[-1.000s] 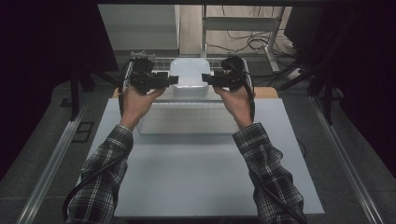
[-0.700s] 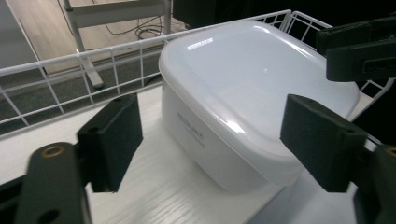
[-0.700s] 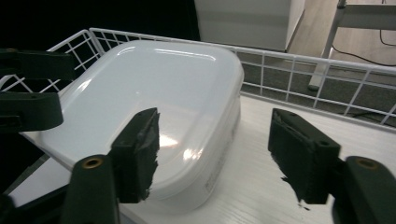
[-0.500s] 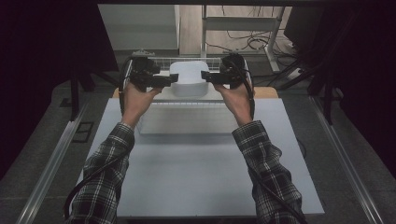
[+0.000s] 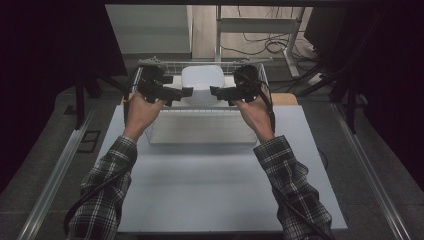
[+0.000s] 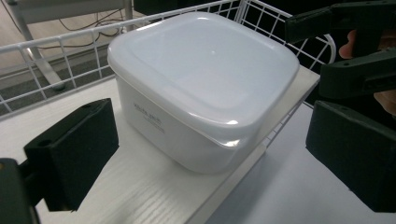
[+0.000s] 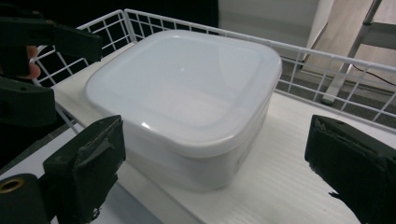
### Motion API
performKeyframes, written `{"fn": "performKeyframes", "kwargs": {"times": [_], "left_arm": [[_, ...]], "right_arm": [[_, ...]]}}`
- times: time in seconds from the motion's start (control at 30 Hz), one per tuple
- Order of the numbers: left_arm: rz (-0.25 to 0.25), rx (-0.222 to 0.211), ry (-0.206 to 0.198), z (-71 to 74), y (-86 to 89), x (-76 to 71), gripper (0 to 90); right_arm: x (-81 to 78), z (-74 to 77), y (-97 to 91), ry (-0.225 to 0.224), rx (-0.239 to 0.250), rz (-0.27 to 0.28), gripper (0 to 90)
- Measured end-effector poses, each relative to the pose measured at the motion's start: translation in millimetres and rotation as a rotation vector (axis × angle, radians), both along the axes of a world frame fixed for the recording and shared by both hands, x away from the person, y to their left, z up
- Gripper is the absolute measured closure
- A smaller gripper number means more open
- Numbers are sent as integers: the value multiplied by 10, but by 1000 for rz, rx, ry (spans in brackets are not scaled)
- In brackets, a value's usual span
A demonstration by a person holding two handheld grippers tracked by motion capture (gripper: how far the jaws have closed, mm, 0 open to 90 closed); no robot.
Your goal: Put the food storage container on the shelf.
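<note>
As I hold both grippers level:
Container [image 6: 201, 84]: smooth white plastic, rounded-square, lidded; between my fingertips, untouched, on a white board [image 7: 280, 186].
Left gripper [image 6: 210, 154]: just opened wide.
Right gripper [image 7: 215, 168]: likewise.
Basket [image 7: 327, 60]: white wire, beyond.

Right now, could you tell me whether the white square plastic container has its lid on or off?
On: the white square plastic container wears its lid, seated flush around the rim.

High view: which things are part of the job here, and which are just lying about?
In the job:
- white lidded box, lid on, standing on the white board
- left tongs and right tongs, jaws just opened, one each side of the box, not gripping it
- white board under the box
- wire basket around it

Lying about:
- cables on the floor behind
- metal stand
</note>
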State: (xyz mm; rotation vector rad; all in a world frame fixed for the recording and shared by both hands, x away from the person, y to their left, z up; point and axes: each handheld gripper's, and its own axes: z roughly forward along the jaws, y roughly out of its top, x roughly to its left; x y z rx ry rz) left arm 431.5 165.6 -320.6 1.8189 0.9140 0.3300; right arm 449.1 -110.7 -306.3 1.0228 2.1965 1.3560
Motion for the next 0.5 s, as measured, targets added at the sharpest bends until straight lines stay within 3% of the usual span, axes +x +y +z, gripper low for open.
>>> {"fn": "performKeyframes", "kwargs": {"times": [0.5], "left_arm": [[-24, -33, -34, -95, 153, -382, 0]], "right_arm": [[-294, -107, -64, -41, -37, 76, 14]]}}
